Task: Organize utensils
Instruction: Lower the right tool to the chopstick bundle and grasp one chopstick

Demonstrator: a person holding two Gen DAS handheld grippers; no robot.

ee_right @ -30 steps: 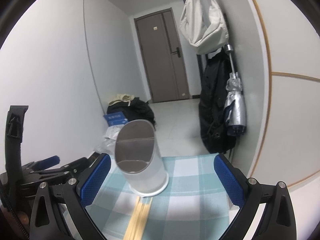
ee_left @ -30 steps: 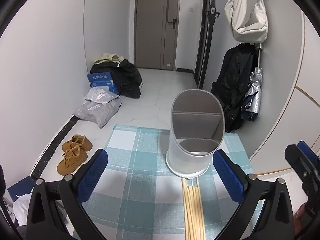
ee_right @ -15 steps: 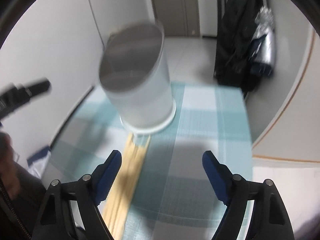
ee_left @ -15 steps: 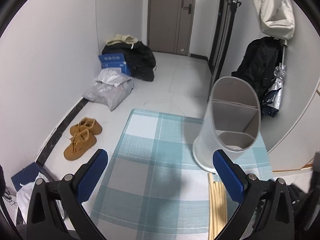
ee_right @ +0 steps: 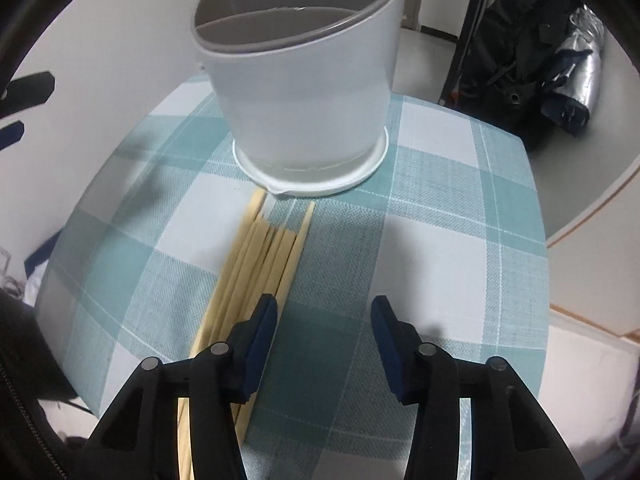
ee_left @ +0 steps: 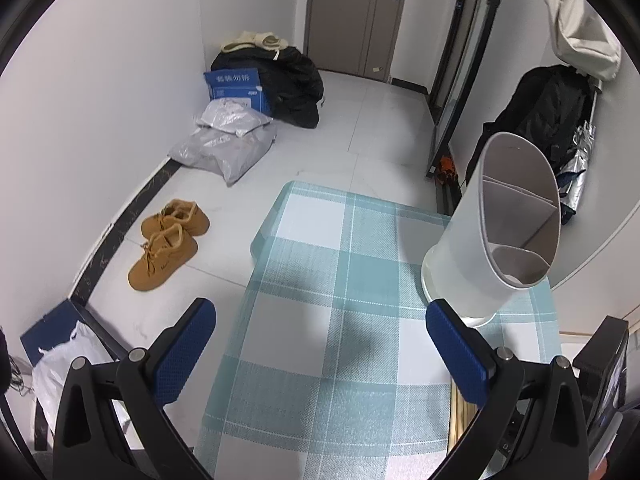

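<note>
A white utensil holder with inner dividers stands upright on the teal checked tablecloth; it also shows at the right of the left wrist view. Several wooden chopsticks lie in a bundle on the cloth, their tips touching the holder's base; a few ends show in the left wrist view. My right gripper is open and empty, low over the cloth, its left finger over the chopsticks' right edge. My left gripper is open and empty, above the cloth left of the holder.
The table's far edge drops to a tiled floor with brown shoes, grey bags and a blue box. Black coats and a folded umbrella hang by the right wall. The left gripper's tips show at the right wrist view's left edge.
My right gripper has dropped and tilted down over the chopsticks, its jaws narrower. My left gripper has swung left and pitched down, so the holder now sits far right in its view.
</note>
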